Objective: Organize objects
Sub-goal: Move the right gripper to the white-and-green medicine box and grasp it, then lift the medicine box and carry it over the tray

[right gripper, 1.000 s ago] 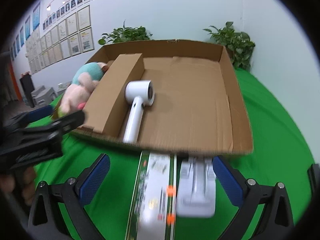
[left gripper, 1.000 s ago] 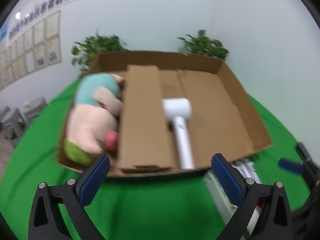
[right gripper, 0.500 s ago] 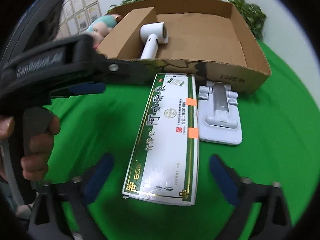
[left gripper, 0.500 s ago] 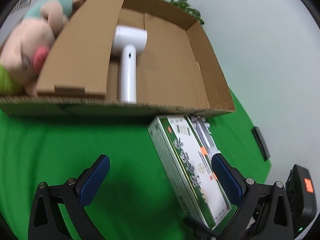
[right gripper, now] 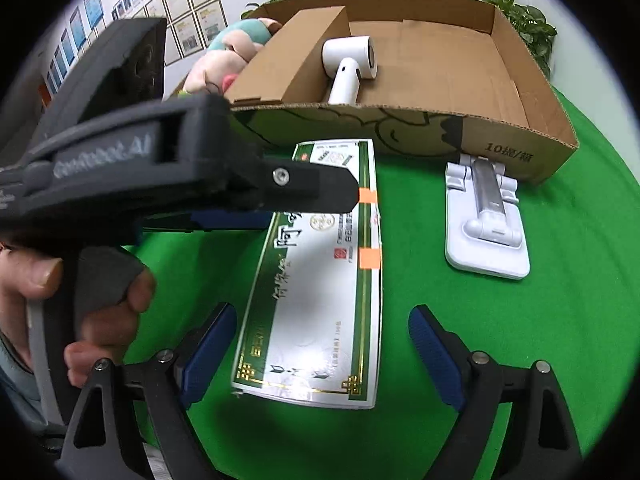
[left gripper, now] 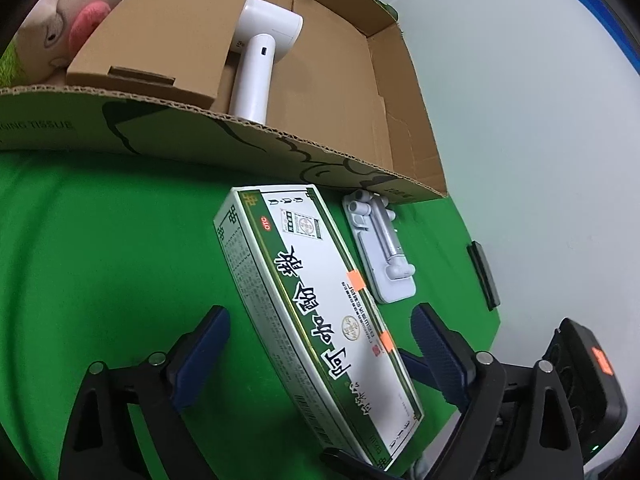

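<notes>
A long green-and-white medicine box (left gripper: 320, 312) (right gripper: 320, 292) lies on the green cloth in front of a cardboard box (left gripper: 120, 128) (right gripper: 500, 148). My left gripper (left gripper: 320, 344) is open, its fingers on either side of the medicine box's near half, not touching it. My right gripper (right gripper: 320, 344) is open and straddles the box's near end from the other side. A white folding stand (left gripper: 384, 256) (right gripper: 488, 224) lies beside the medicine box. A white hair dryer (left gripper: 260, 56) (right gripper: 348, 64) and a plush toy (left gripper: 68, 28) (right gripper: 224, 64) lie in the cardboard box.
A cardboard divider (left gripper: 160, 40) separates the plush toy from the hair dryer. The left gripper's body and the holding hand (right gripper: 80, 300) fill the left of the right wrist view. A dark flat device (left gripper: 484, 276) lies at the cloth's right edge. Potted plants (right gripper: 528, 20) stand behind.
Both grippers have dropped from looking into the cardboard box to low over the cloth. They have closed in on the medicine box, which now lies between both pairs of fingers.
</notes>
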